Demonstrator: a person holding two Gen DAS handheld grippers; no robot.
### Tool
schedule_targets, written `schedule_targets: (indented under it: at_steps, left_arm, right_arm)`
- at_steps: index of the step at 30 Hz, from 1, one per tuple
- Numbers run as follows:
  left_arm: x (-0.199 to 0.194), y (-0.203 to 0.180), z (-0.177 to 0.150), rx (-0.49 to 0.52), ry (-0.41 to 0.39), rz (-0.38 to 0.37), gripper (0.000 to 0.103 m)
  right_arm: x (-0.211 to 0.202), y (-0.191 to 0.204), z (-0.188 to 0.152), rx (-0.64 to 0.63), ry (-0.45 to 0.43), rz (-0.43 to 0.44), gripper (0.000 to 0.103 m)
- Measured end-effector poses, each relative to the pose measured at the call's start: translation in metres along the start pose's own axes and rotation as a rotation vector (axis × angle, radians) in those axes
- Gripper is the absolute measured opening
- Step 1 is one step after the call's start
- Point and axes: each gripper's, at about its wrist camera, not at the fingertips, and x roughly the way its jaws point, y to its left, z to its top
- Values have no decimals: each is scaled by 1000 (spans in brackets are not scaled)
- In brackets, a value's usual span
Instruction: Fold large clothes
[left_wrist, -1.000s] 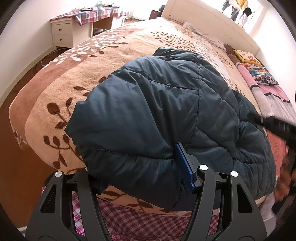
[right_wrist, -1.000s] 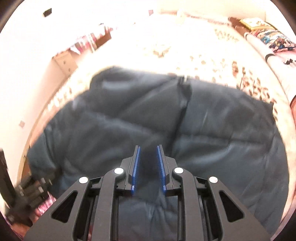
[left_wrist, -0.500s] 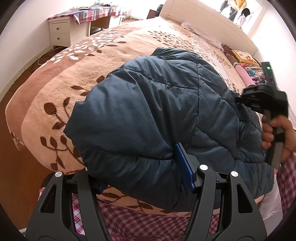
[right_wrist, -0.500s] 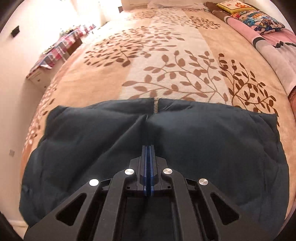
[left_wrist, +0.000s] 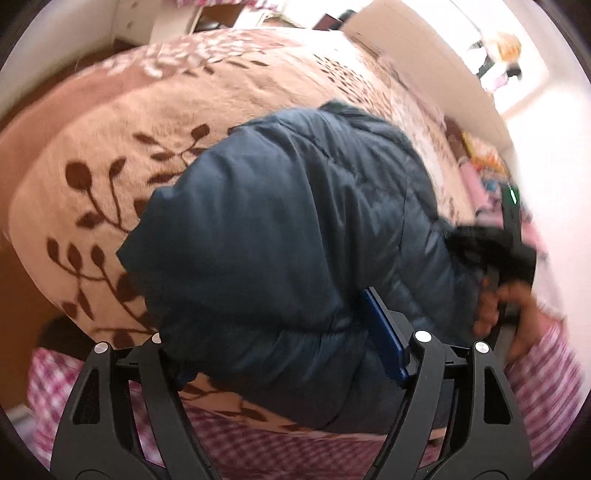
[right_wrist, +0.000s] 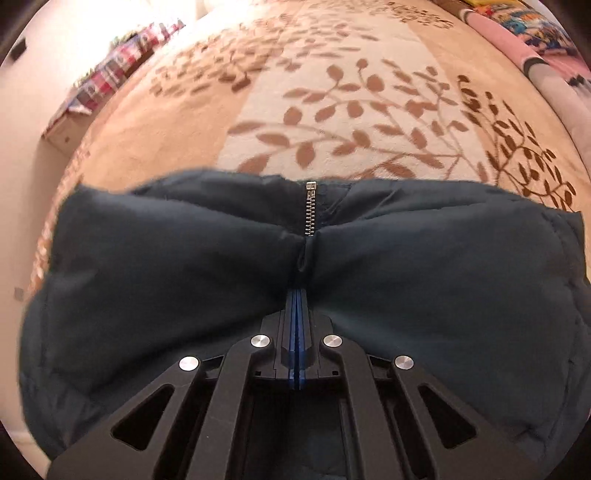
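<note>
A dark blue puffy jacket (left_wrist: 295, 229) lies folded on the bed near its foot edge. My left gripper (left_wrist: 273, 347) has its jaws wide apart around the jacket's thick near edge; the left finger is hidden by the fabric and the right blue pad (left_wrist: 384, 339) presses its side. In the right wrist view the jacket (right_wrist: 184, 288) fills the lower half, its metal zipper (right_wrist: 310, 210) running up the middle. My right gripper (right_wrist: 297, 295) is shut, pinching the jacket fabric at the zipper line. The right gripper also shows at the right of the left wrist view (left_wrist: 491, 254), held by a hand.
The bed carries a beige blanket with brown leaf prints (right_wrist: 332, 110). A pink checked sheet (left_wrist: 258, 435) hangs below the foot edge. Folded pink bedding and pillows (right_wrist: 546, 55) lie along the right side. A desk with a checked cloth (right_wrist: 110, 77) stands by the left wall.
My right gripper closed on the jacket at the zipper and moved forward. The left gripper tilted and came closer to the jacket, keeping its hold around the edge.
</note>
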Motion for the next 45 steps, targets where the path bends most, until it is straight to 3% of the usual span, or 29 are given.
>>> schedule_targets:
  at_steps: [1, 6, 9, 13, 17, 21, 24, 28, 32, 36, 38, 41, 43, 45]
  left_arm:
    - [0, 3, 1, -29, -5, -23, 75]
    - [-2, 1, 0, 11, -28, -31, 33]
    - [-10, -7, -3, 56, -69, -33, 24]
    - [-19, -14, -3, 96, -95, -32, 22]
    - [-24, -17, -2, 109, -109, -26, 21]
    - [-33, -21, -3, 133, -128, -18, 20]
    - [-40, -31, -5, 164, -147, -25, 19]
    - [-57, -59, -17, 292, -214, -40, 18]
    - [-77, -98, -30, 442, -281, -42, 18]
    - [-91, -126, -37, 554, -345, -18, 18]
    - [-94, -136, -37, 584, -351, -17, 18]
    - [-98, -149, -42, 623, -367, -14, 18]
    - [-100, -160, -46, 646, -378, -20, 18]
    - [-104, -171, -52, 676, -384, -32, 18]
  right_arm:
    - [-10, -1, -2, 1, -21, 10, 3]
    - [-85, 5, -52, -90, -147, 89, 3]
    - [-109, 3, -100, -109, -122, 151, 3]
    - [-118, 1, -165, -84, -33, 249, 3]
    - [-112, 1, -193, -86, -11, 202, 3]
    - [-118, -12, -195, -32, -45, 194, 3]
    - [-97, -13, -194, -33, 29, 254, 3]
    - [-48, -21, -191, 3, 78, 306, 0]
    - [-42, -26, -185, 29, 87, 352, 0]
    - [-57, -28, -188, 42, 77, 360, 2]
    - [-82, -37, -189, 32, 21, 401, 2]
    - [-131, -70, -188, 51, -137, 403, 2]
    - [-143, -100, -183, 108, -192, 366, 2]
    - [-137, -124, -181, 168, -186, 333, 3]
